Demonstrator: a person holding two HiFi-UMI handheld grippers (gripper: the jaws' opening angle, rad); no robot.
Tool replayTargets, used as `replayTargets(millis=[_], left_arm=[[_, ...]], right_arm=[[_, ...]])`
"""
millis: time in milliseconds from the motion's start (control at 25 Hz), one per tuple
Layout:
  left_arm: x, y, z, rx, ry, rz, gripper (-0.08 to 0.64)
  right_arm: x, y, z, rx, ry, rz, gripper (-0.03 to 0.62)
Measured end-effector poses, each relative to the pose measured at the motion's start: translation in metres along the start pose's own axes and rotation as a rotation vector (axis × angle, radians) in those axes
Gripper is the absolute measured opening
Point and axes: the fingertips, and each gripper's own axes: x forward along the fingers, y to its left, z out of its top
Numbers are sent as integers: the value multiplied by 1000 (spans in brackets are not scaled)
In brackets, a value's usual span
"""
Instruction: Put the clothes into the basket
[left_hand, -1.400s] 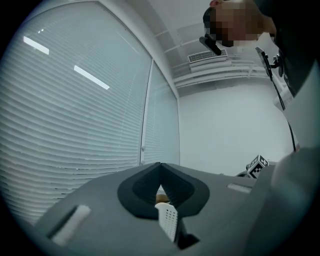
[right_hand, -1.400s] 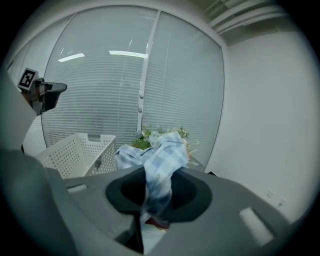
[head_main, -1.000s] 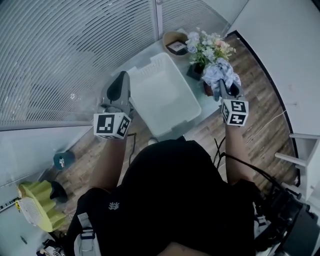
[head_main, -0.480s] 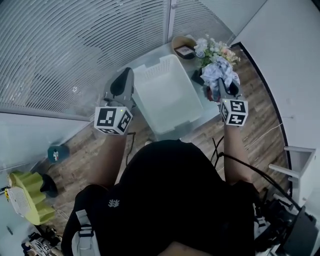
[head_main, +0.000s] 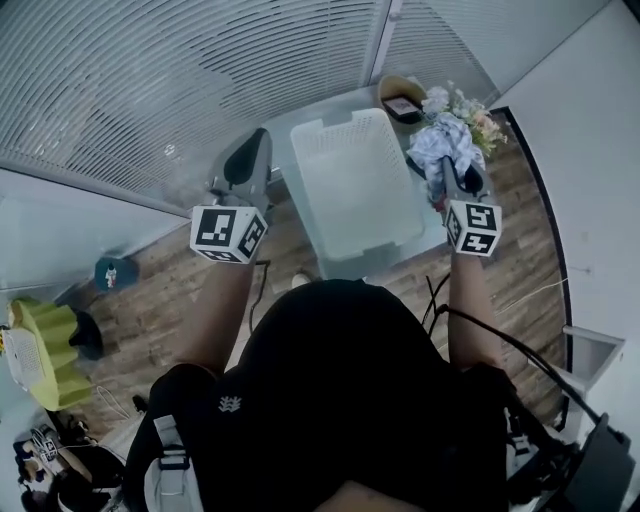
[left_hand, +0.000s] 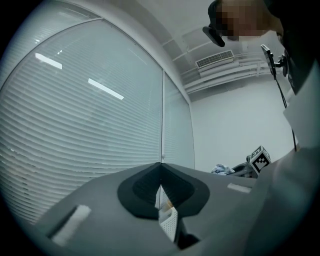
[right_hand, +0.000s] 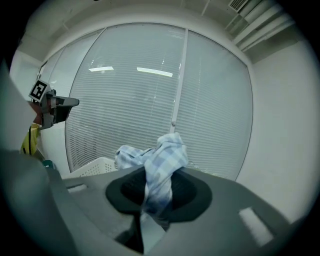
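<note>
A white plastic basket (head_main: 355, 185) stands on a small table below me, with nothing showing inside it. My right gripper (head_main: 447, 182) is held up at the basket's right edge, shut on a blue-and-white checked cloth (head_main: 443, 148) that bunches above the jaws. In the right gripper view the cloth (right_hand: 161, 157) fills the gap between the jaws of the right gripper (right_hand: 157, 186), and the basket's rim (right_hand: 92, 165) lies beyond. My left gripper (head_main: 247, 165) hovers by the basket's left side. In its own view the left gripper (left_hand: 161, 176) is shut on nothing.
A vase of flowers (head_main: 472, 112) and a brown bowl (head_main: 402, 96) sit at the table's far end, right of the basket. Window blinds (head_main: 180, 80) run behind. On the wooden floor at the left are a yellow-green object (head_main: 40, 350) and a teal item (head_main: 108, 272).
My head has turned, so the scene has shifted right in view. The right gripper has carried the cloth from in front of the flowers to nearer the basket's right edge. The left gripper stays beside the basket.
</note>
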Motion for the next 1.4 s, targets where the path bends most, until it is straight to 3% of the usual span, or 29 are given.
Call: replayTargets(millis=[680, 1400], left_arm=[[-72, 49, 3, 28, 4, 194, 8], [-105, 60, 3, 35, 3, 257, 8]], right_arm=[[49, 88, 43, -83, -91, 216, 106], [64, 151, 58, -115, -125, 347, 106]])
